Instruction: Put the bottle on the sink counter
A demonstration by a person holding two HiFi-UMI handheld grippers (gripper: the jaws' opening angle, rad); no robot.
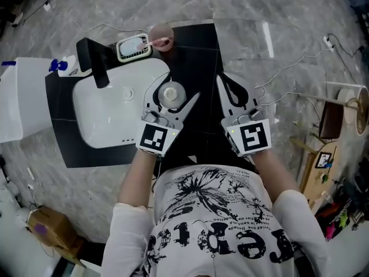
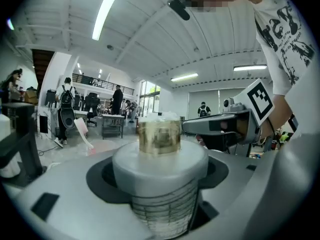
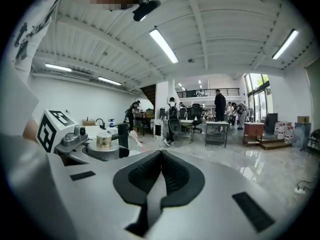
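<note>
A bottle [image 1: 171,94] with a white collar and a gold cap [image 2: 159,136] stands upright between the jaws of my left gripper [image 1: 173,92], which is shut on it. I hold it in the air over the right edge of the white sink basin [image 1: 104,111], which is set in a black counter [image 1: 190,51]. My right gripper [image 1: 226,82] hovers beside it to the right. It is shut, its black pads [image 3: 176,176] pressed together with nothing between them. The right gripper view shows the held bottle [image 3: 104,140] at the left.
A black faucet [image 1: 94,62] rises at the back of the basin. Behind it are a soap dish [image 1: 134,46], a pink cup [image 1: 161,37] and a blue-capped bottle [image 1: 57,66]. Cables run over the marble floor [image 1: 300,68] at the right. People stand far off in the hall.
</note>
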